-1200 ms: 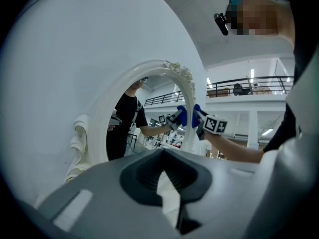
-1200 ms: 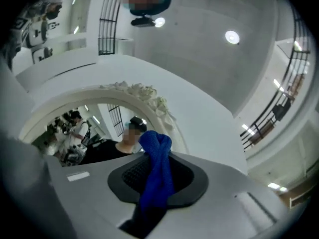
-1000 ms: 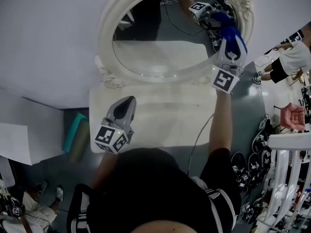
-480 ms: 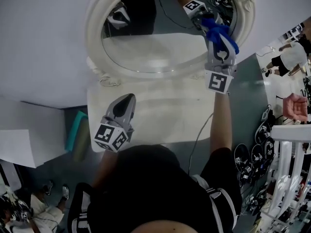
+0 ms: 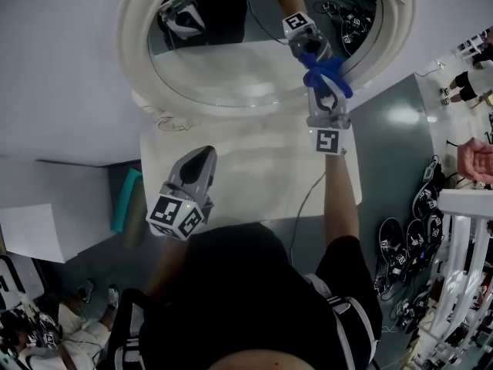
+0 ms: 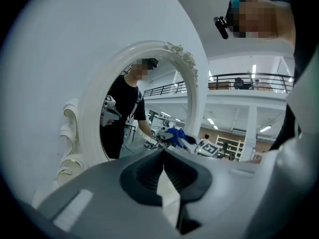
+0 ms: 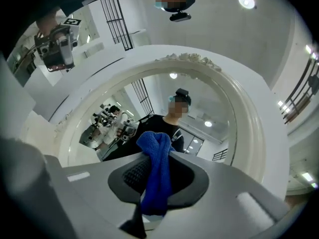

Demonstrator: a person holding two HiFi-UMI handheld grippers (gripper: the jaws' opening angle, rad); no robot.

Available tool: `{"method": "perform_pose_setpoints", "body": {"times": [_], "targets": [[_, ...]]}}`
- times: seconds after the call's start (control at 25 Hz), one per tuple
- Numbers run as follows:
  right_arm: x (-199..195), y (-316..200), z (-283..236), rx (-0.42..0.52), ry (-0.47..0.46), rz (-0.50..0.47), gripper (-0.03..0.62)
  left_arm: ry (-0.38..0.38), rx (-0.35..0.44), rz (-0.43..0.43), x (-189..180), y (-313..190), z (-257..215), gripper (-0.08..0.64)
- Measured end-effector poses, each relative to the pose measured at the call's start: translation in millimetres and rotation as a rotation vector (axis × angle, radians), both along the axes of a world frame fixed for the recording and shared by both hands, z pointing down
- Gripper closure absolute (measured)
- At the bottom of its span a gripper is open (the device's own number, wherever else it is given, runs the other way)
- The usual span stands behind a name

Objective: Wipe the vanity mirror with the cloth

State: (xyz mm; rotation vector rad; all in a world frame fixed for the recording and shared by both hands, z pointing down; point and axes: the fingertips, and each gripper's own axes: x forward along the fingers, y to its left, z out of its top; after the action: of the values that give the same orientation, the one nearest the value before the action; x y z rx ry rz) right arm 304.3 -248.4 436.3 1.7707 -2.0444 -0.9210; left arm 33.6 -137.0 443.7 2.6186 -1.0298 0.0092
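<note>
The oval vanity mirror (image 5: 231, 60) in its white ornate frame (image 5: 135, 68) stands at the back of the white table (image 5: 254, 183). My right gripper (image 5: 320, 82) is shut on a bunched blue cloth (image 5: 326, 69) and holds it against the lower right of the glass. From the right gripper view, the cloth (image 7: 157, 173) hangs between the jaws with the mirror (image 7: 199, 113) right ahead. My left gripper (image 5: 205, 157) hovers over the table's left part, apart from the mirror, shut on nothing. Its jaws (image 6: 163, 156) point toward the frame (image 6: 94, 113).
A cable (image 5: 304, 206) trails from the right arm over the table's front edge. A teal object (image 5: 127, 199) lies on the floor to the left. Several shoes (image 5: 400, 245) and a white rack (image 5: 462, 230) are on the right. Other people stand far off.
My right gripper has slid the blue cloth leftward across the lower glass, away from the frame's right side. The left gripper has stayed where it was.
</note>
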Motion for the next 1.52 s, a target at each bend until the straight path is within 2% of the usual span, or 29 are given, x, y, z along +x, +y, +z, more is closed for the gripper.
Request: {"method": "perform_pose_setpoints", "body": {"times": [0.24,0.32,0.44,0.72,0.92,1.04,1.12,1.2,1.32,1.52], "targets": [[-30.1,-6.7,89.2,-0.172,0.058,-0.073,0.534,-0.006,-0.011,-0.014,-13.7,-4.2,24.0,0.549],[-36.3,-9.5,108.2,-0.196,0.053,-0.100,0.534,-0.009,-0.014,-0.021,-16.2,-6.1,26.0,0.549],[-40.5,-8.8,117.3,-0.229,0.025,-0.140,0.534,-0.015,-0.015,-0.040,-18.1,-4.8,14.3,0.549],[-61.5,-6.0,130.0,-0.390,-0.058,-0.213,0.534,-0.031,-0.018,-0.085,-13.8,0.2,-20.3,0.549],[-100.7,-13.7,169.3,-0.474,-0.102,-0.276,0.534,-0.019,-0.021,-0.119,-26.8,-5.5,-9.1,0.549],[-154.2,-15.7,197.4,-0.526,-0.136,-0.323,0.534,-0.008,-0.023,-0.140,-57.3,-7.1,12.1,0.549],[-186.7,-17.8,203.1,-0.544,-0.182,-0.365,0.534,-0.002,-0.025,-0.152,-68.1,-7.6,17.8,0.549],[-206.3,-21.5,197.4,-0.548,-0.269,-0.393,0.532,0.001,-0.024,-0.163,-72.3,-7.5,17.7,0.549],[-230.0,-24.9,181.0,-0.557,-0.396,-0.438,0.532,0.006,-0.024,-0.180,-79.6,-8.1,17.8,0.549],[-279.1,-28.6,138.5,-0.559,-0.561,-0.567,0.532,0.022,-0.017,-0.193,-86.5,-7.2,15.9,0.549]]}}
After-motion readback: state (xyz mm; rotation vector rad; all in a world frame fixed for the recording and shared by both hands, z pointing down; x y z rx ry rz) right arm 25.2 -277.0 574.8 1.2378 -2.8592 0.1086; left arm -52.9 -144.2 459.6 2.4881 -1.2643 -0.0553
